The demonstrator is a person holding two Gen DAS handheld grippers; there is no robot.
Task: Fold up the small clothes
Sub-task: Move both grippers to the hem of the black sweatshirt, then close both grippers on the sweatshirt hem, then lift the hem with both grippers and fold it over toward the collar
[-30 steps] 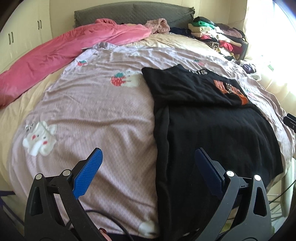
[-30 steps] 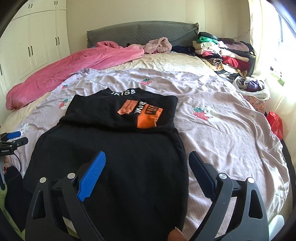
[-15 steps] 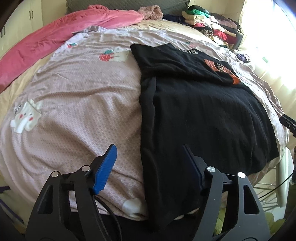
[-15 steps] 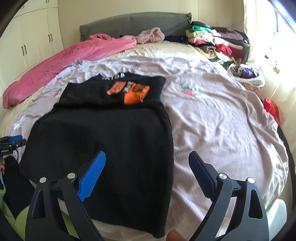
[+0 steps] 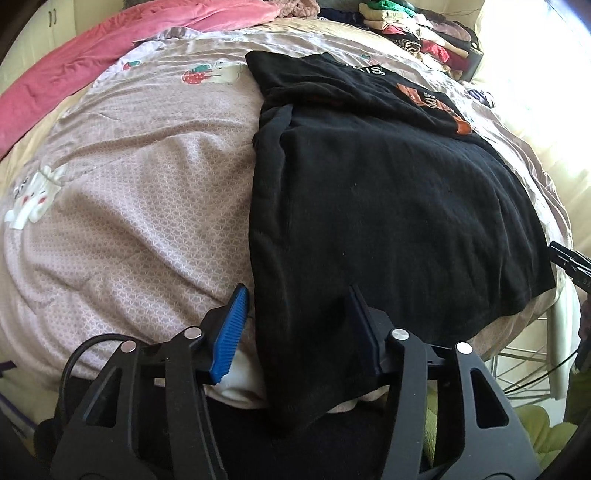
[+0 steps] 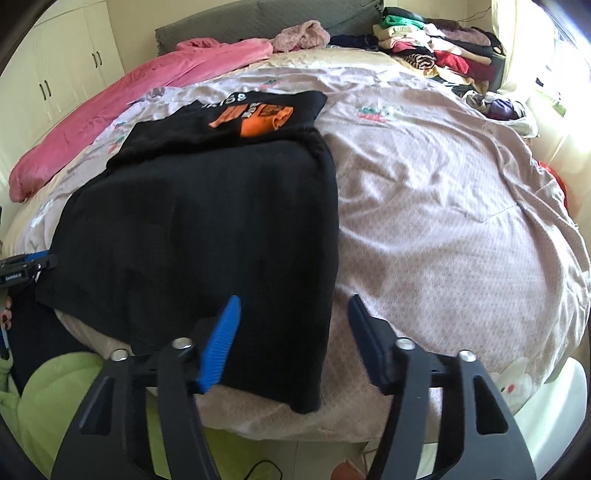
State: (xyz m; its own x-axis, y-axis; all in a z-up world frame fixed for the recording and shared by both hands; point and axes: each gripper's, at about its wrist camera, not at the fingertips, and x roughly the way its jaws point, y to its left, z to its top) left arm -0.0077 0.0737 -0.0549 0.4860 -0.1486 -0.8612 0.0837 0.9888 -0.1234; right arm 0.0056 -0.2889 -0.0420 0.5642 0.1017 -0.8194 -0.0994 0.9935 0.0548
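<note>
White letters on the black shirt collar, too blurred to read

A pale lilac quilt with a small woven pattern covers the bed, printed here and there with strawberry motifs and white cartoon animals. A pink blanket lies bunched along the far left side of the bed, reaching up to the grey padded headboard. A crumpled dusty-pink garment sits near the headboard. At the far right corner, folded clothes are stacked in a mixed pile of green, cream, red and dark pieces. Cream wardrobe doors with dark handles stand on the left wall. Bright light floods the right edge.
</note>
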